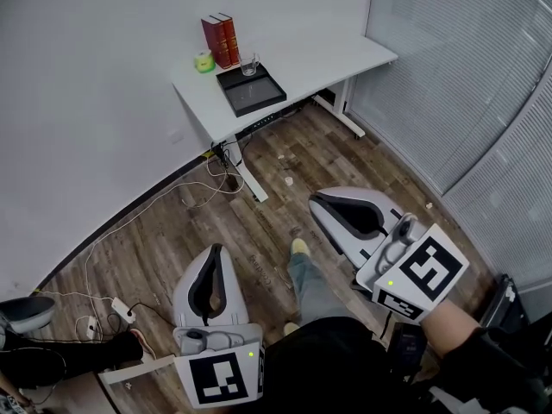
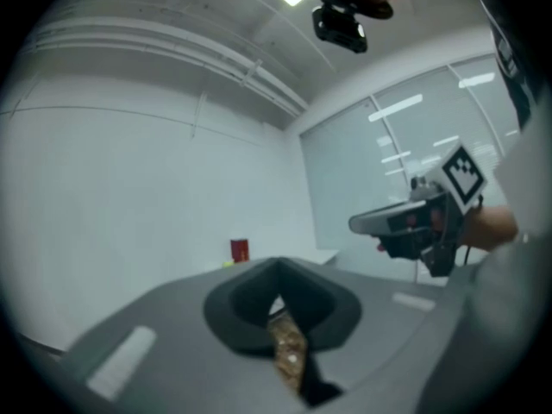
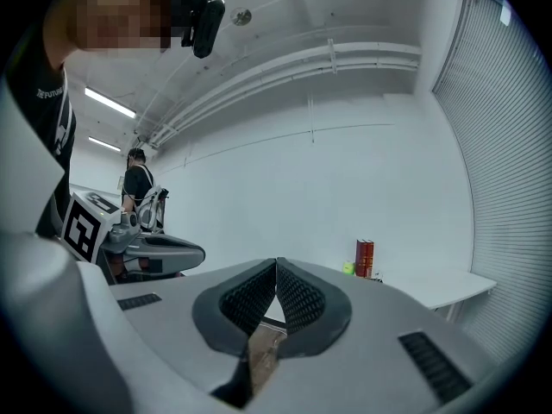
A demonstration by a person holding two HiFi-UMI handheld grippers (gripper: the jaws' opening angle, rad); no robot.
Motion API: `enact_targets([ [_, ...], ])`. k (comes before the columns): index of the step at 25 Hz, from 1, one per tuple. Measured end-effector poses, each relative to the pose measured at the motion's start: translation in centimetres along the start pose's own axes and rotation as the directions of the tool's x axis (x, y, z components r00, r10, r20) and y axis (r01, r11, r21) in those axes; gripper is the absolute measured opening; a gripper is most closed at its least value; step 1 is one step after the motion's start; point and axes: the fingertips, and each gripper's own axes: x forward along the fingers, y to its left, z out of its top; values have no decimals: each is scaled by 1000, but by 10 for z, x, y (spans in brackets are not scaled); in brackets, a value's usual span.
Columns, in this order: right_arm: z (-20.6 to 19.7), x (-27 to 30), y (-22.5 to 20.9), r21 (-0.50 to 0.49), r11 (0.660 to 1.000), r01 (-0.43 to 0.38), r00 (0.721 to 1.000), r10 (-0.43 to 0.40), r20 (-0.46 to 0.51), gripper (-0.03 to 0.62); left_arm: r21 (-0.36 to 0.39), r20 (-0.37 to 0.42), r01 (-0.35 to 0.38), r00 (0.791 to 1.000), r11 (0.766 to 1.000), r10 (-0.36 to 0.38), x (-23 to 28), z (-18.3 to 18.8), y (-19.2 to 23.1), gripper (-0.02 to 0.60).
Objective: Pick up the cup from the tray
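Left claw [image 2: 278, 270] and right claw [image 3: 276, 266] both pinched closed, empty.
I see the clear glass cup [image 1: 250, 64] in the black rectangular tray [image 1: 259, 98] on the white desk [image 1: 321, 62], far off.

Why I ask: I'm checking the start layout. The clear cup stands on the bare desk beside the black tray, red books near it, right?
No. The head view shows the clear cup standing in the black tray, at its far end, not on the bare desk. The red books do stand near it.

Left claw [image 1: 215, 250] and right claw [image 1: 316, 201] — both closed, empty, pointing forward
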Motion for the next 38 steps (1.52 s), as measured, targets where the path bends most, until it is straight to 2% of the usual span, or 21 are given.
enact_targets([
  [5,-5,26,-30,11,1000,-7,1000,7,-2,17,-35,-17,-13,1000,999,13,38,-4,8,-2],
  [18,-23,83,-104,61,998,8,999,-5,-42,17,-2,-57,30,998,1000,-30,126,-14,24,-2],
  [38,-31,120,-153,61,998,13,998,-9,-59,17,-8,-67,50,996,999,-51,187,-21,34,-2],
])
